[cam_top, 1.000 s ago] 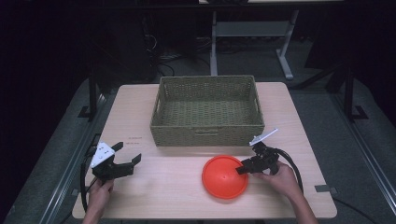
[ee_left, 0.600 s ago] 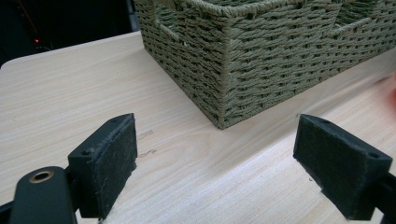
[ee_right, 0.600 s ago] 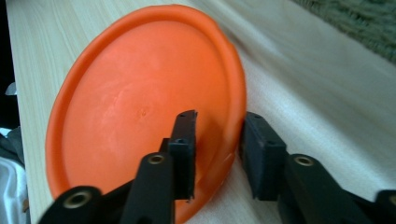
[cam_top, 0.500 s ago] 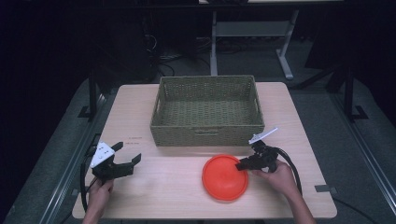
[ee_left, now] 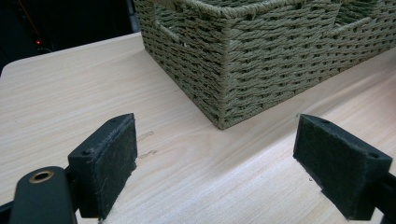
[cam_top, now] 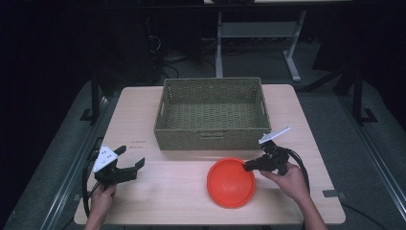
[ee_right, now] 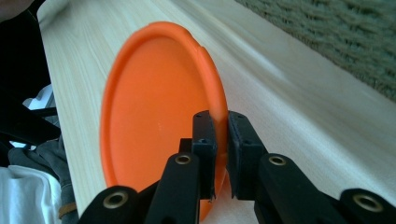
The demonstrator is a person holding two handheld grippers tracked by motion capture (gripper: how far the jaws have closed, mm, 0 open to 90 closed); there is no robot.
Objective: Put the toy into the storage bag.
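The right gripper (cam_top: pixel 248 166) has just closed its jaws on the rim of the round orange plastic plate (cam_top: pixel 231 182), at five o'clock on the pale wooden table (cam_top: pixel 143 129). Grasping looks done; moving the plate, probably into the woven green basket (cam_top: pixel 210 139) at twelve o'clock, remains. The left gripper (cam_top: pixel 130 158) hangs empty, jaws apart.

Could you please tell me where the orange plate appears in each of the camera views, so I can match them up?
High view: the orange plate lies low and right of centre on the table, its right rim in the right gripper.
Left gripper view: not in it.
Right gripper view: the plate stands centre-left, rim clamped.
Shared landmark: the woven basket.
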